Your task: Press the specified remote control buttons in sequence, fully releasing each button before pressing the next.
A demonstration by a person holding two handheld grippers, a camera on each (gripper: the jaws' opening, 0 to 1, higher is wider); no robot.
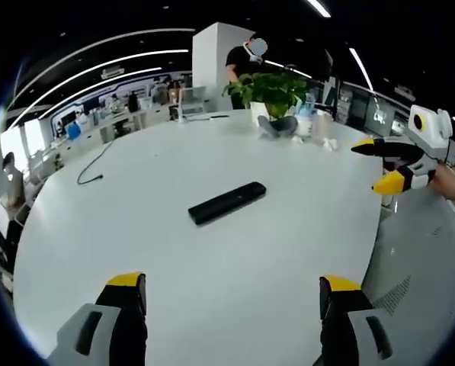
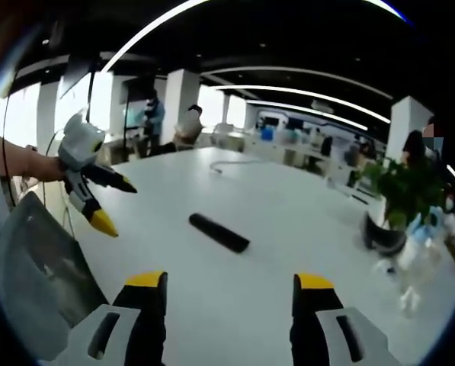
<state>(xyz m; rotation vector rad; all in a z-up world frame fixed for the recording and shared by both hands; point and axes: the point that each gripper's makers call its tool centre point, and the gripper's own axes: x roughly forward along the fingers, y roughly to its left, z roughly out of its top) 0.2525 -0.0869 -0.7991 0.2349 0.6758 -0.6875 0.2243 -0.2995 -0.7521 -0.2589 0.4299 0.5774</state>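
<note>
The remote control [image 1: 227,203] [image 2: 219,232], a slim black bar, lies flat and alone on the bare middle of the round white table [image 1: 174,152] [image 2: 288,221]. Its buttons cannot be read in either view, so the target buttons cannot be identified from here.

Left gripper [image 1: 233,293]: jaws spread wide, nothing between them, held above the table on the near side of the remote and well apart from it. In the right gripper view the same tool [image 2: 110,204] hangs off to one side of the remote, yellow tips parted and empty.

Right gripper [image 2: 231,291]: jaws likewise wide open and empty, short of the remote and not touching it. It appears in the left gripper view [image 1: 383,163] near the table's edge, beyond the remote's far end.

Beyond the remote stand a potted plant [image 1: 273,95] [image 2: 398,202] and some small items beside the pot, too blurred to name. A thin cable [image 1: 97,164] trails on the table on the remote's other side. A grey chair [image 2: 40,282] stands at the table's rim.

Assessment: no button is under contact; the task appears to be at the approach stage. The next move calls for bringing one jaw tip down over the first button, with the remote kept in sight.
</note>
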